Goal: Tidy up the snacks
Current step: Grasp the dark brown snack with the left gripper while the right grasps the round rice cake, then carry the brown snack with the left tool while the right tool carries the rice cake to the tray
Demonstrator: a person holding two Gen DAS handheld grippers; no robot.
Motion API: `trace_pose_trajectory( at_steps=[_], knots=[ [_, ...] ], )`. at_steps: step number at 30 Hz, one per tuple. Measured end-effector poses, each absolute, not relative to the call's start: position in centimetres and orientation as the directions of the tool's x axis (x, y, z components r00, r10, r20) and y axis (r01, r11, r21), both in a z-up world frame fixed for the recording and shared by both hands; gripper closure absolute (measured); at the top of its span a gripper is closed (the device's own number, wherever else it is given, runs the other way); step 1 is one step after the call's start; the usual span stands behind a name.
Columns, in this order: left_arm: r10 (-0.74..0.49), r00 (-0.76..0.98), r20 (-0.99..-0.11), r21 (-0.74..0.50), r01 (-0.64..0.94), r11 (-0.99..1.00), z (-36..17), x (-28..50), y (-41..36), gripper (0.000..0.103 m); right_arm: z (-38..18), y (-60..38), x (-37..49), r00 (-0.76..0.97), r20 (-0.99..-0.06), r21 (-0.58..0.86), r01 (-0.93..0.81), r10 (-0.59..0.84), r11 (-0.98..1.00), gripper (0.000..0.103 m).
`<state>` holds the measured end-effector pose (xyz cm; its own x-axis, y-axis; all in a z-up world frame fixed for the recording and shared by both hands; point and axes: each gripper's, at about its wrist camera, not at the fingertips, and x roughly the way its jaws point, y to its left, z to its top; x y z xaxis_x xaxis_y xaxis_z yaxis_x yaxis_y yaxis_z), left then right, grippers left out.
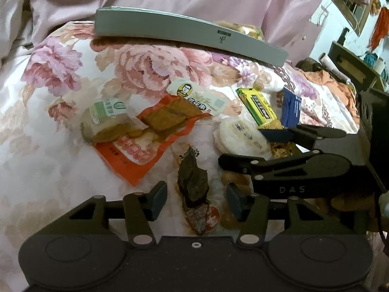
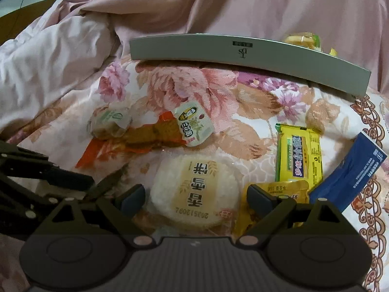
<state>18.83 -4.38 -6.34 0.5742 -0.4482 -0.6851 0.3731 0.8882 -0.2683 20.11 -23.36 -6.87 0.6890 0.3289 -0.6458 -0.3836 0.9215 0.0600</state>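
Observation:
Several snacks lie on a floral quilt (image 1: pixel 60 73). My left gripper (image 1: pixel 196 200) is open and straddles a clear packet of dark dried snack (image 1: pixel 193 185), with a gap showing on each side. My right gripper (image 2: pixel 195 199) is open around a round white rice cracker (image 2: pixel 194 189); its pads (image 2: pixel 132 198) stand just off the cracker's edges. In the left wrist view the right gripper (image 1: pixel 255 148) reaches in from the right over the same cracker (image 1: pixel 240 138). A long grey box (image 2: pixel 243 58) lies at the back, with a few snacks (image 2: pixel 301 40) inside.
An orange packet (image 1: pixel 136 155), a green-and-white biscuit (image 1: pixel 107 119) and a white packet with a printed label (image 1: pixel 199 97) lie left of the cracker. A yellow packet (image 2: pixel 296 155), a blue packet (image 2: pixel 347 172) and a small yellow sachet (image 2: pixel 287 192) lie to its right. Pink bedding (image 2: pixel 218 7) is bunched behind the box.

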Motion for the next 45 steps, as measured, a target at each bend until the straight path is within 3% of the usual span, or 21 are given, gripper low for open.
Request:
trace_pose_trajectory(
  at_steps=[4,6,10,13,15,22,30,45],
  knots=[
    [-0.46,0.565,-0.685,-0.278,0.381,0.882,-6.3,19.2,-4.7,0.037,-6.9,-23.2,19.9,0.704,-0.649,0.005,-0.375,0.288,0.927,0.025],
    [-0.461,0.565,-0.685,-0.285,0.375,0.882,-6.4,19.4,-4.6,0.037,-7.0,-23.1,19.4,0.718,-0.645,-0.031,-0.366,0.261,0.93,0.026],
    [-0.459,0.565,-0.686,-0.284,0.373,0.883,-6.4,19.5,-4.7,0.038,-7.0,-23.3,19.0,0.726,-0.64,-0.039,-0.359,0.253,0.933,0.026],
    [-0.443,0.57,-0.692,-0.275,0.359,0.892,-6.4,19.7,-4.8,0.045,-7.0,-23.4,19.2,0.729,-0.633,-0.031,-0.359,0.26,0.933,0.023],
    [-0.417,0.574,-0.705,-0.265,0.332,0.905,-6.4,19.8,-4.8,0.056,-7.0,-23.3,19.3,0.735,-0.628,-0.039,-0.359,0.256,0.933,0.021],
    [-0.347,0.592,-0.728,-0.182,0.321,0.93,-6.1,19.2,-6.4,0.057,-7.2,-23.2,19.1,0.757,-0.603,-0.066,-0.361,0.251,0.93,0.025],
    [-0.291,0.614,-0.733,-0.182,0.235,0.955,-5.1,18.0,-6.1,0.058,-7.0,-23.1,18.2,0.795,-0.555,-0.095,-0.352,0.244,0.931,0.025],
    [-0.258,0.726,-0.637,-0.218,0.151,0.964,-1.3,16.8,-9.4,0.058,-1.3,-25.3,16.6,0.875,-0.453,-0.067,-0.225,0.171,0.972,0.025]
  ],
)
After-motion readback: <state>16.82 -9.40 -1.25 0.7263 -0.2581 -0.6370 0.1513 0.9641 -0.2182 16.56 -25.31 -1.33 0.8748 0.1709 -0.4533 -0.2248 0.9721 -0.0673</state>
